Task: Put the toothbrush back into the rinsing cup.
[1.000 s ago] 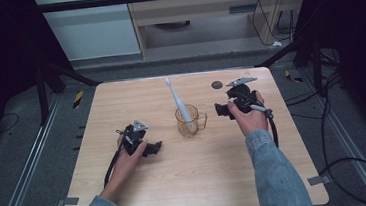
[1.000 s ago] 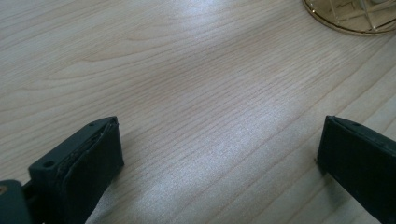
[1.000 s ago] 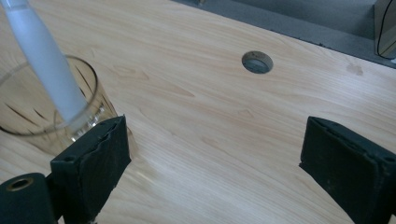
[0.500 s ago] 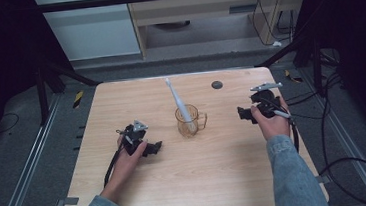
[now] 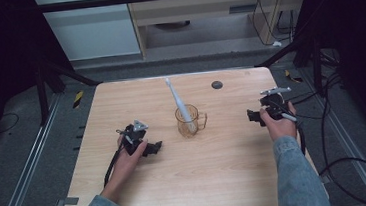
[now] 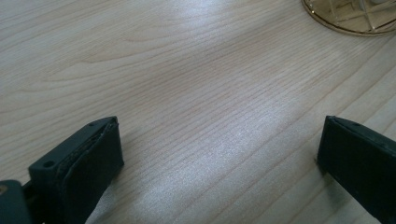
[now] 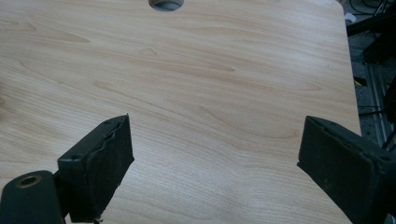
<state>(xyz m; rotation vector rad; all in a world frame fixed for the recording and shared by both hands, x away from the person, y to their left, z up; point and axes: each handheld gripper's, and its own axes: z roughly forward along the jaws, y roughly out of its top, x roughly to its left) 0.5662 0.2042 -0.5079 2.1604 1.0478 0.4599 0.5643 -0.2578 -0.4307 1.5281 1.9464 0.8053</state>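
Note:
A clear glass mug (image 5: 188, 122) stands mid-table with a white toothbrush (image 5: 177, 99) leaning in it, its handle pointing up and back. My left gripper (image 5: 154, 148) rests low on the wood to the mug's left, open, with bare table between its jaws; the mug's base (image 6: 355, 16) shows at the top right of the left gripper view. My right gripper (image 5: 252, 116) is held near the table's right side, well right of the mug, open with only wood between its jaws (image 7: 215, 163).
A dark round grommet (image 5: 216, 85) sits in the table near the back edge, also seen as a grommet (image 7: 166, 3) in the right gripper view. The table's right edge (image 5: 299, 138) lies close to my right hand. Cables (image 5: 334, 135) trail on the floor beyond it.
My right gripper has drawn away from the mug to the right and slightly toward the front. The left gripper and the mug with the toothbrush have stayed put.

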